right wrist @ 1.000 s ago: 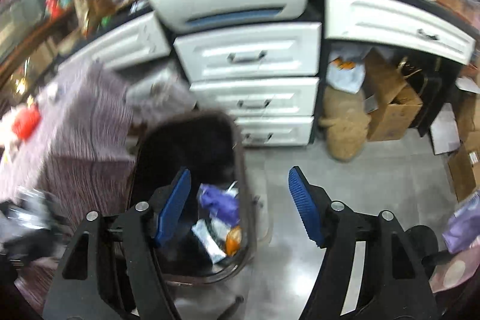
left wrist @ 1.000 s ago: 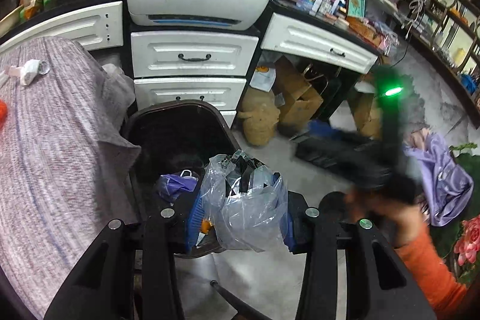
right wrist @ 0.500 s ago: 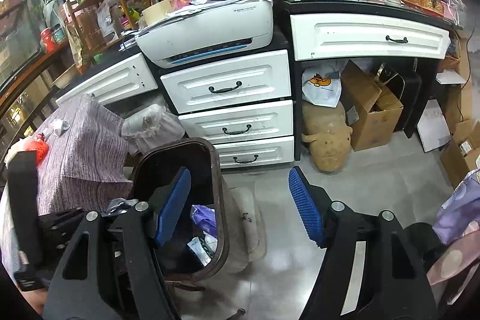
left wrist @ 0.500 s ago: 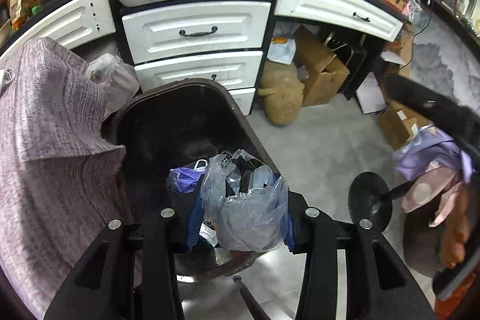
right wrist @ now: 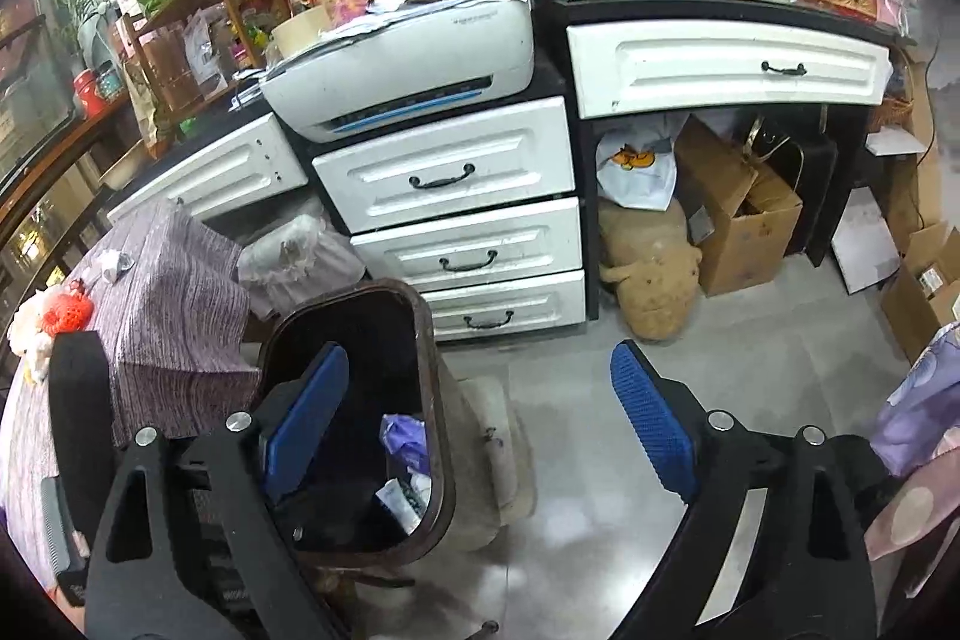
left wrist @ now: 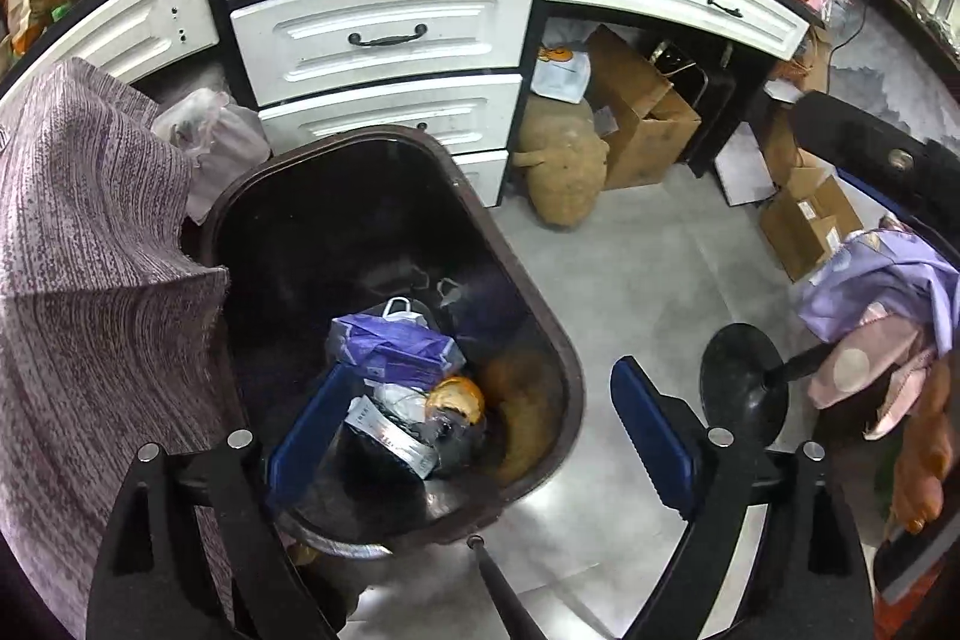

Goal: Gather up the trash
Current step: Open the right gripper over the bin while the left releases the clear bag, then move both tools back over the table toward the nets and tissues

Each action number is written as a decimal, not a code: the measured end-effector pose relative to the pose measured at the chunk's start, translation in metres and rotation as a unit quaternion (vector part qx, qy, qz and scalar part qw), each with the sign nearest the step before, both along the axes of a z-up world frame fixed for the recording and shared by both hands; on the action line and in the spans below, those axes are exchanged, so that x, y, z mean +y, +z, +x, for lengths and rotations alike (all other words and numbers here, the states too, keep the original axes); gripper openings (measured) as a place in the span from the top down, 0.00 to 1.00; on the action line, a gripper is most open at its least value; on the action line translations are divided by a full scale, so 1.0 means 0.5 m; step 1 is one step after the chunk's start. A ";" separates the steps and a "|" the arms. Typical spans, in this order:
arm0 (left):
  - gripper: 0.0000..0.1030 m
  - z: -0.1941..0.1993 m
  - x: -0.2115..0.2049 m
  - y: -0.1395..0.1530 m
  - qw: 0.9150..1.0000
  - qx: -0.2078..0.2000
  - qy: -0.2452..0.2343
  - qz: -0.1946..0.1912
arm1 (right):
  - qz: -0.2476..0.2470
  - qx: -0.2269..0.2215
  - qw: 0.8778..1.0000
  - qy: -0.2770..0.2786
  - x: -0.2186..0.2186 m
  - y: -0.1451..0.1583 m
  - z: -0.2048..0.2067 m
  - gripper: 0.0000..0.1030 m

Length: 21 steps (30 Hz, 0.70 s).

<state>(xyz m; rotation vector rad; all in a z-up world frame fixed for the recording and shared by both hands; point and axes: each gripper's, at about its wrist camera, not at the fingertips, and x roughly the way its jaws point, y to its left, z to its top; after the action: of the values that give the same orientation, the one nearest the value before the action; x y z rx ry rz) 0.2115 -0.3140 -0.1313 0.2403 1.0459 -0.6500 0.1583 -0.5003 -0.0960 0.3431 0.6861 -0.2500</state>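
Note:
A dark brown trash bin stands on the floor beside the cloth-covered table; it also shows in the right wrist view. Inside lie a purple packet, a clear crumpled plastic bag and an orange item. My left gripper is open and empty, hovering above the bin's near right rim. My right gripper is open and empty, higher up to the right of the bin. Red-and-white trash and a white crumpled scrap lie on the table.
White drawers with a printer on top stand behind the bin. A bagged bundle, a tan plush toy and cardboard boxes sit on the floor. A purple cloth and black stand base are at right.
My left gripper opened and the clear plastic bag it held dropped into the bin. The view moved closer over the bin. The right gripper stayed open and drew back slightly.

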 end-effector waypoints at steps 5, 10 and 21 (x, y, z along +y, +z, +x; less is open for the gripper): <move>0.11 -0.030 0.014 0.043 0.999 0.005 -0.009 -0.049 | 0.001 -0.015 1.000 -0.011 -0.010 0.008 -0.005 0.08; 0.07 -0.075 0.040 0.106 0.996 -0.008 -0.020 -0.083 | -0.003 -0.021 0.999 -0.023 -0.019 0.018 -0.005 0.07; 0.05 -0.127 0.143 0.226 0.988 -0.076 -0.014 -0.134 | 0.012 -0.021 1.000 0.017 0.042 0.022 0.024 0.07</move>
<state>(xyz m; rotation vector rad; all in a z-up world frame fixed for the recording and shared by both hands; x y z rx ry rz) 0.1479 -0.2426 -0.0182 0.0693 0.8001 -0.7773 0.1704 -0.4794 -0.0849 0.3590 0.6538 -0.2010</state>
